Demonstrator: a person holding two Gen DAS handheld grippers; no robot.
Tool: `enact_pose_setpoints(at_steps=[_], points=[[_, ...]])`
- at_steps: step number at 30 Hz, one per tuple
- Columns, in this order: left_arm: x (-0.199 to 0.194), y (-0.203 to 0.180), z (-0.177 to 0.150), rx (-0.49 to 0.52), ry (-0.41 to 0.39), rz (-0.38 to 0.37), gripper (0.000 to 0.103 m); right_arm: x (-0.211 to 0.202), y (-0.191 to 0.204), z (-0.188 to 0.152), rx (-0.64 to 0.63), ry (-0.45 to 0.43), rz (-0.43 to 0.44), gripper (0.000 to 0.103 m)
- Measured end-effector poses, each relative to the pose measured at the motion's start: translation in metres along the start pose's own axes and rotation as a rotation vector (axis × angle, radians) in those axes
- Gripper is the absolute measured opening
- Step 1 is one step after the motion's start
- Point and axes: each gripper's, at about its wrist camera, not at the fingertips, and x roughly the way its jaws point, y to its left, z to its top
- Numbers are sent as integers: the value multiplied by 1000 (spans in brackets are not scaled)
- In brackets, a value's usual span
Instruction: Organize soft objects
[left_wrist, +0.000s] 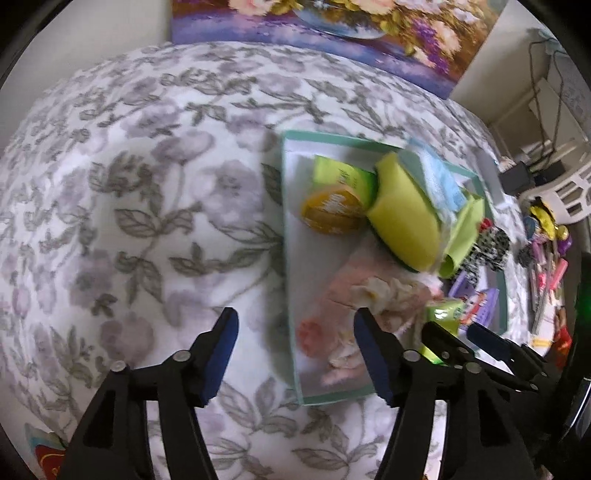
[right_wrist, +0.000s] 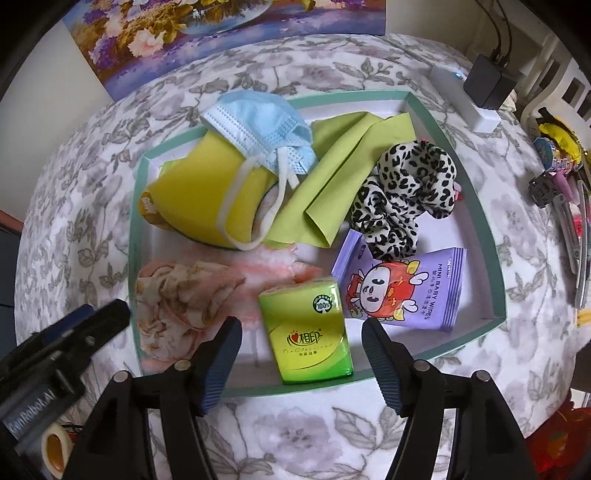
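A teal-rimmed white tray (right_wrist: 496, 258) lies on the floral bedspread. In it are a blue face mask (right_wrist: 258, 122), a yellow sponge (right_wrist: 207, 199), a lime cloth (right_wrist: 343, 173), a leopard-print scrunchie (right_wrist: 406, 192), a purple baby wipes pack (right_wrist: 402, 288), a crumpled floral cloth (right_wrist: 181, 302) and a green tissue pack (right_wrist: 306, 332). My right gripper (right_wrist: 301, 325) is open above the tray's near rim. The tissue pack lies between its pads, clear of both. My left gripper (left_wrist: 295, 314) is open over the tray's left rim (left_wrist: 291, 295), holding nothing.
A flower painting (right_wrist: 221, 33) leans at the back of the bed. A white power strip (right_wrist: 465, 99) with a black adapter (right_wrist: 487, 85) lies behind the tray. Hair clips and pens (right_wrist: 569, 206) are scattered to the right. A tape roll (right_wrist: 55, 450) sits at the lower left.
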Motion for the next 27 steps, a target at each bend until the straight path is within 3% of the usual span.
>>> enact_pose_setpoints(at_steps=[3, 5, 9, 11, 17, 22, 27], points=[[0, 9, 3, -16, -14, 62, 77, 0, 0, 0, 0, 4, 0, 73], [3, 18, 4, -30, -18, 102, 83, 1, 0, -1, 3, 3, 0, 82], [7, 29, 7, -59, -19, 146, 94, 1, -2, 0, 12, -6, 4, 86], [9, 34, 7, -69, -17, 157, 95, 2, -4, 0, 18, -6, 6, 103], [14, 46, 6, -102, -14, 188, 96, 6, -7, -4, 20, 3, -3, 103], [13, 48, 4, -111, 3, 161, 96, 9, -2, -8, 10, 5, -13, 103], [4, 44, -5, -76, -13, 210, 96, 4, 0, -15, 16, -11, -14, 103]])
